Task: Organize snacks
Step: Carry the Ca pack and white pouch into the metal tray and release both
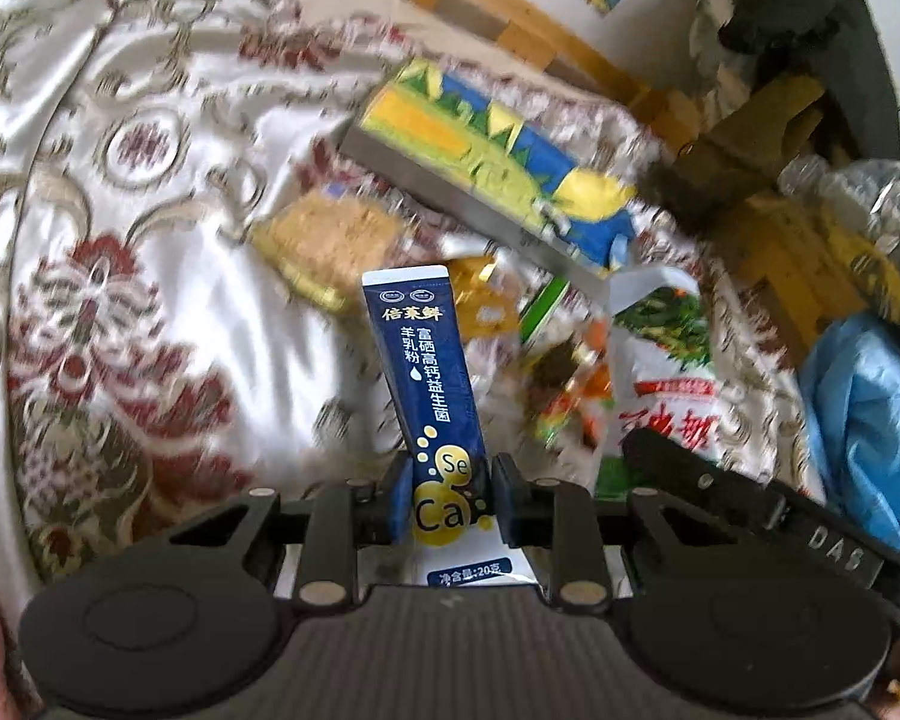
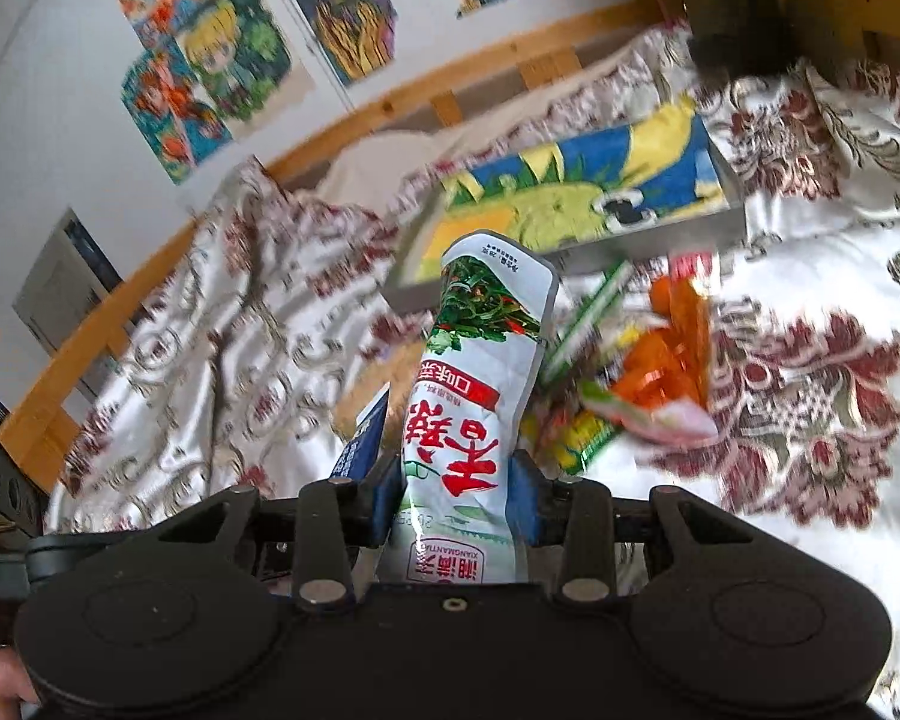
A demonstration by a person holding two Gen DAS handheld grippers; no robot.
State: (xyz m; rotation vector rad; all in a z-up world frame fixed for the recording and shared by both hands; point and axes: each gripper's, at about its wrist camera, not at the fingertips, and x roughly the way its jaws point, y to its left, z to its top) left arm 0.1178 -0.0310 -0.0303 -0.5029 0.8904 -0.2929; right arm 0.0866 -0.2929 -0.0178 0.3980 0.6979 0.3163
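Left wrist view: close above the patterned bedspread (image 1: 150,210), angled downward toward the wooden frame at 1 o'clock. Right wrist view: likewise downward; shared, the dinosaur-print box (image 1: 480,162) (image 2: 582,198) at 12 o'clock.

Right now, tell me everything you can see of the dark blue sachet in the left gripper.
The dark blue sachet is a slim stick pack, seemingly glossy film, with white bands at both ends, white Chinese lettering down its face and yellow bubbles marked Se and Ca near the bottom. It stands nearly upright, leaning slightly, lifted clear of the patterned bedspread. The left gripper clamps its lower part between blue-padded jaws, and nothing else touches it. Other snack packets lie blurred behind it.
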